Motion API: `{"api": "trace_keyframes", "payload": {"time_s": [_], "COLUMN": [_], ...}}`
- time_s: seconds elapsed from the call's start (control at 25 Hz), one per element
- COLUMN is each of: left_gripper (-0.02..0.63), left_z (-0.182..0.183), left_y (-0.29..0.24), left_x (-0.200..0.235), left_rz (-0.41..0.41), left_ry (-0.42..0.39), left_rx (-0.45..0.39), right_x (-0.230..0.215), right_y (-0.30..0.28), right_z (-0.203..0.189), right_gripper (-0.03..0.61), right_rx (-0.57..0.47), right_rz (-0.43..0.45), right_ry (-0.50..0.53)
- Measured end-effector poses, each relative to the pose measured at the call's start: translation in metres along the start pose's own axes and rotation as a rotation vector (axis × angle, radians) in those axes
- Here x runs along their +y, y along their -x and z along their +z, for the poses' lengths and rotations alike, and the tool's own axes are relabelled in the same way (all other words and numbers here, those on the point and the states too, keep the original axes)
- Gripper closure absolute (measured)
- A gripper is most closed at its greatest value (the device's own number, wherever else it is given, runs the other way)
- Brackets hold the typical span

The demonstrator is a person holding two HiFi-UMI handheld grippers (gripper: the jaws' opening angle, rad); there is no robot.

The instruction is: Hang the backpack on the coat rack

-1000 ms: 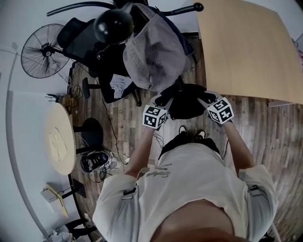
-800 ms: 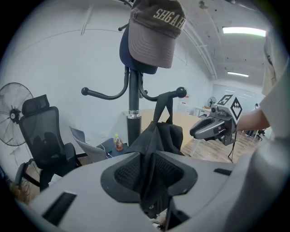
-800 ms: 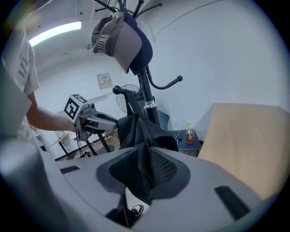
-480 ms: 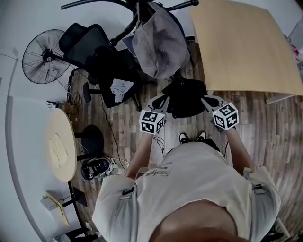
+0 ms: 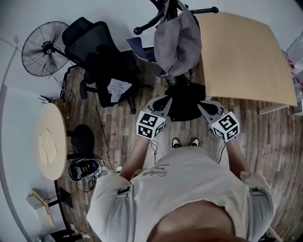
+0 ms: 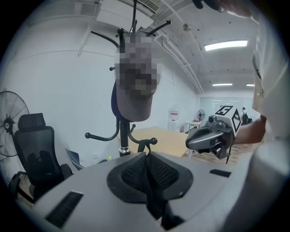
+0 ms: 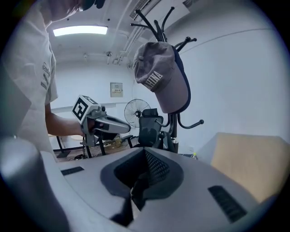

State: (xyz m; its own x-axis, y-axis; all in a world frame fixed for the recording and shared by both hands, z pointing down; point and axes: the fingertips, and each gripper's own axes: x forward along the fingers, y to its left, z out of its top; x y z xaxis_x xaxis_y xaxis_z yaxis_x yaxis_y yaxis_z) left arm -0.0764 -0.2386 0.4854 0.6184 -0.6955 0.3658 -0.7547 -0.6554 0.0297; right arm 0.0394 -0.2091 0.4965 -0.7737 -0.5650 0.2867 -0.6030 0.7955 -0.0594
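A black backpack [image 5: 185, 100] hangs between my two grippers, above the wooden floor in front of the person's shoes. My left gripper [image 5: 166, 100] is shut on a black strap [image 6: 152, 195] of it, which runs down from between the jaws. My right gripper [image 5: 200, 105] is shut on another black strap [image 7: 136, 190]. The black coat rack [image 5: 163, 12] stands just beyond the backpack, with a grey cap [image 5: 177, 40] hanging on it. From each gripper view the rack's pole [image 6: 123, 136] and hooks rise ahead, and the cap [image 7: 161, 81] hangs high above the jaws.
A black office chair [image 5: 102, 52] with cloth on its seat stands left of the rack, and a floor fan [image 5: 42, 47] beyond it. A wooden table [image 5: 241, 56] lies at the right. A round table [image 5: 47, 142] and cables are at the left.
Both grippers have risen with the backpack between them. The backpack now hangs nearer the rack's pole.
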Motion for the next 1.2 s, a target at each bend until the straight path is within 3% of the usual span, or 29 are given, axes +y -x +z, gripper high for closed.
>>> {"api": "trace_keyframes", "payload": {"time_s": [0.32,0.6,0.88,1.2], "left_gripper": [0.581,0.581,0.581,0.581], "left_z": [0.026,0.068,0.085,0.077], "left_y": [0.011,0.025,0.024,0.021], "left_x": [0.011,0.019,0.032,0.038], "left_rz": [0.06,0.093,0.157,0.179], "left_ry": [-0.041,-0.046,-0.085,-0.057], "left_rx": [-0.03,-0.12,-0.181,-0.164], "right_x": [-0.004,-0.011,-0.014,-0.023], "right_y": [0.014,0.023,0.027,0.029], "right_z": [0.07,0.105,0.119,0.109], "right_gripper": [0.584,0.584,0.584,0.584], "right_rx": [-0.161,-0.217,-0.237,-0.22], "right_rz": [-0.07,-0.172,-0.228,-0.265], "right_ry": [-0.061,-0.003,0.058,0.014]}}
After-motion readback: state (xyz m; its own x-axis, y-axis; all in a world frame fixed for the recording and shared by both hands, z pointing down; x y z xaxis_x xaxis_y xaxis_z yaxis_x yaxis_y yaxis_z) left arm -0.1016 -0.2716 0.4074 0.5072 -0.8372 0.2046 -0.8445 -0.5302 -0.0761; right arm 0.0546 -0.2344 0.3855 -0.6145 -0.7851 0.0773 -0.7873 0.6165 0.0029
